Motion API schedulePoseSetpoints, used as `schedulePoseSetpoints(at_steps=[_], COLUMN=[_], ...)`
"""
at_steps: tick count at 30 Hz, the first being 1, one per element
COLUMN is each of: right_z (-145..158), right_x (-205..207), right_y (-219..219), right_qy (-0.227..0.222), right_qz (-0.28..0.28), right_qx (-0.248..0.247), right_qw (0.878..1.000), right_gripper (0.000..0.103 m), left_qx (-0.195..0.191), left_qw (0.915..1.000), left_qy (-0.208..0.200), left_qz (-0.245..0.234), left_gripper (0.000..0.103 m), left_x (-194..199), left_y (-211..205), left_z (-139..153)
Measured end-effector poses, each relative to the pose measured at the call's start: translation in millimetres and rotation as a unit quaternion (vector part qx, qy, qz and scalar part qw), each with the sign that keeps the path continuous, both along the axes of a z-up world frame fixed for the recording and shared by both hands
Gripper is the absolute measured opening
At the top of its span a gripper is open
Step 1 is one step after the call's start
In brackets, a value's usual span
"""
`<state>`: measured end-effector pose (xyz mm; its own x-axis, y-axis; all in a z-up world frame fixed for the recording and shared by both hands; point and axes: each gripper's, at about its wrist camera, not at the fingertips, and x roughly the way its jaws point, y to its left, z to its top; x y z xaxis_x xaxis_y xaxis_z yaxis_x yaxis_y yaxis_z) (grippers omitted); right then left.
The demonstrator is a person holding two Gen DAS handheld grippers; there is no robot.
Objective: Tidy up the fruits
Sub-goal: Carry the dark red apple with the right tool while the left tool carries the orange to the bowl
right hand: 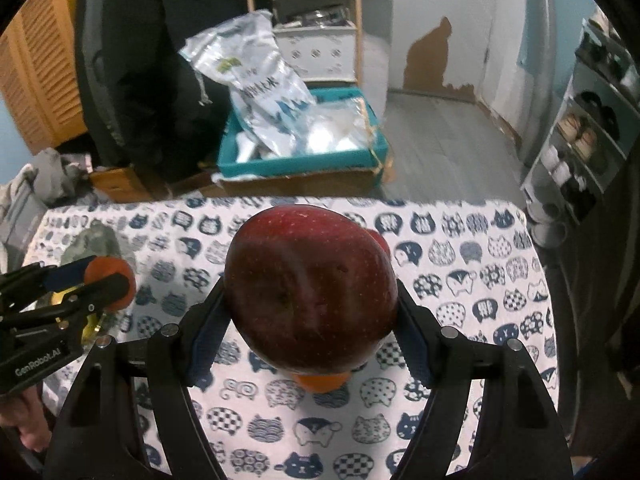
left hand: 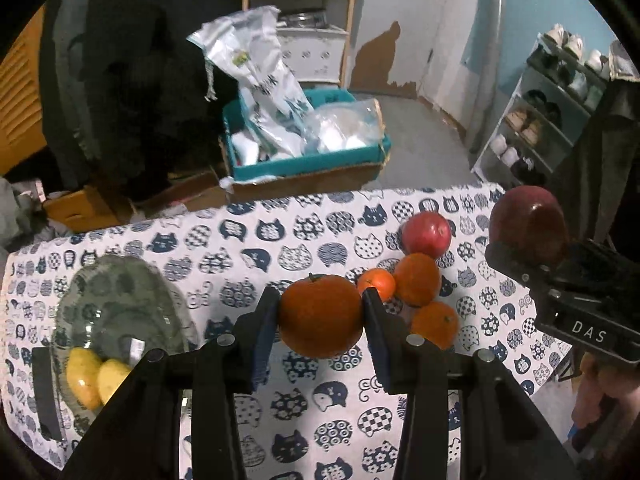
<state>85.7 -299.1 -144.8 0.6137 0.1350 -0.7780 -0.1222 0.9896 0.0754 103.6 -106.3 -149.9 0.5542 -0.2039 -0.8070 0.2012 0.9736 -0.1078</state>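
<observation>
Two views, left wrist first: left gripper (left hand: 322, 316) is clamped on an orange (left hand: 320, 314), held above the cat-print tablecloth (left hand: 248, 240).
Risk: the round, smooth orange could be squeezed out sideways.
Glass bowl (left hand: 120, 312): two yellow fruits inside.
Right wrist: right gripper (right hand: 310, 312) is closed on a dark red apple (right hand: 310, 292), aloft.
Risk: the glossy, bulky apple could be dropped.

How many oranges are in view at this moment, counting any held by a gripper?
4. One orange is clamped in the left gripper. Three lie clustered on the tablecloth beside the red apple: a small one, a middle one and a near one. More could be hidden.
</observation>
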Motion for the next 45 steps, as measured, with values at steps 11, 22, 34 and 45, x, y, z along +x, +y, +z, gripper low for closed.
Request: schedulePoseSetpoints(at_steps=[11, 22, 34, 45], right_z=[34, 45, 47, 16], right_x=[-5, -1, 12, 32], right_y=[43, 96, 165, 233], right_qy=[-0.035, -0.045, -0.043, -0.009], right_qz=[0.038, 0.079, 0.127, 0.178], right_qx=[-0.001, 0.001, 0.008, 0.012], right_qw=[0.999, 0.996, 0.991, 0.984], right_gripper=[0.076, 0.076, 0.076, 0.076], left_qx=[-0.001, -0.002, -0.006, -0.002], left_qw=[0.9989, 0.9961, 0.9909, 0.9873], left_qy=[-0.035, -0.053, -0.053, -0.014], left_qz=[0.033, 0.071, 0.124, 0.158], left_gripper=[0.043, 0.043, 0.043, 0.043], left_x=[-18, -26, -26, -18], left_y=[48, 98, 160, 211], left_z=[30, 43, 41, 7])
